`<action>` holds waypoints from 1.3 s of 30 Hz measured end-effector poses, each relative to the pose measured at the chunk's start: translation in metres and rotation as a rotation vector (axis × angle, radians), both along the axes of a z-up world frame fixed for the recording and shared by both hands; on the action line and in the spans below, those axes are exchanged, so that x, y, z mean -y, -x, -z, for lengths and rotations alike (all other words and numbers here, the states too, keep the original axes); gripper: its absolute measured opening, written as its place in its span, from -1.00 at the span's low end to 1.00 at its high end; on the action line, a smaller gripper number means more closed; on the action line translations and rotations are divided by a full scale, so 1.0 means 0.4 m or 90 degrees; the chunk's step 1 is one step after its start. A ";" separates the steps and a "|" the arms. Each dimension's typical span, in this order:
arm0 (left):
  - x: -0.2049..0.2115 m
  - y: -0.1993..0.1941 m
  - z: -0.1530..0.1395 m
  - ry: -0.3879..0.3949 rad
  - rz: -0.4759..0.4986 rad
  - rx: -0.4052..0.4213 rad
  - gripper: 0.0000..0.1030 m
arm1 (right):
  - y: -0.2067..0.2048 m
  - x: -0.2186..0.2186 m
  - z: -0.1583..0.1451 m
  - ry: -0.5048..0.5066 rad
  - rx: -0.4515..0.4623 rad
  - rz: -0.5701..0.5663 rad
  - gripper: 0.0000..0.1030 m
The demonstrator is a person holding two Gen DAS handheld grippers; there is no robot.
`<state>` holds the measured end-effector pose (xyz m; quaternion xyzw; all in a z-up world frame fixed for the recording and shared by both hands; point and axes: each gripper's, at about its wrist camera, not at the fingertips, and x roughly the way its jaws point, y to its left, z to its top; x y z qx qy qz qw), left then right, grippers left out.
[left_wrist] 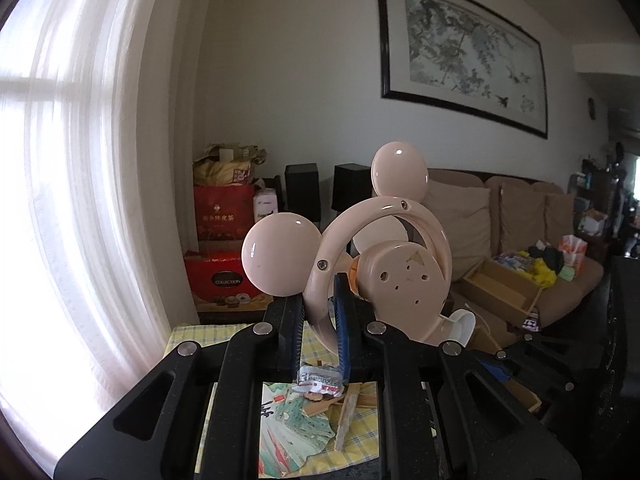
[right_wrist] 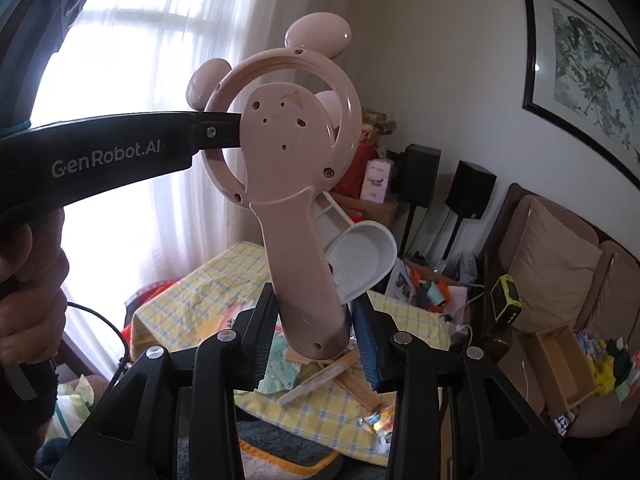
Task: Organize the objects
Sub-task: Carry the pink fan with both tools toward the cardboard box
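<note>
- One pink handheld fan (right_wrist: 304, 216) with two round ears, held in the air above the surface (right_wrist: 192, 292) with the yellow checked cloth.
- Left hand-held gripper (left_wrist: 320, 312): clenched on the fan's ring guard.
- Right hand-held gripper (right_wrist: 316, 332): grasping the base of the fan's handle.
- Progress, judged: fan lifted but not yet put anywhere; early in the task.
- Still lying on the cloth: a few wooden sticks (right_wrist: 320, 380), one crumpled wrapper (left_wrist: 320, 380), one printed paper (left_wrist: 292, 428).
- One open wooden box (right_wrist: 560, 364) lies on the sofa (left_wrist: 520, 216), a likely destination.
</note>
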<state>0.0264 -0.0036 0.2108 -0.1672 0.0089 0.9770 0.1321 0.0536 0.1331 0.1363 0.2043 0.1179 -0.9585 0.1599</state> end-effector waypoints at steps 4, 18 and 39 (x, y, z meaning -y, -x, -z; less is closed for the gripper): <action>-0.023 -0.004 0.007 0.007 0.001 -0.003 -0.75 | 0.002 -0.018 0.002 -0.004 0.000 0.005 -0.28; -0.153 0.004 0.053 0.022 0.047 0.021 -0.75 | -0.009 -0.133 0.060 -0.003 0.027 0.047 -0.28; -0.442 -0.076 0.133 0.078 0.141 0.023 -0.78 | -0.108 -0.335 0.176 0.029 0.051 0.154 -0.29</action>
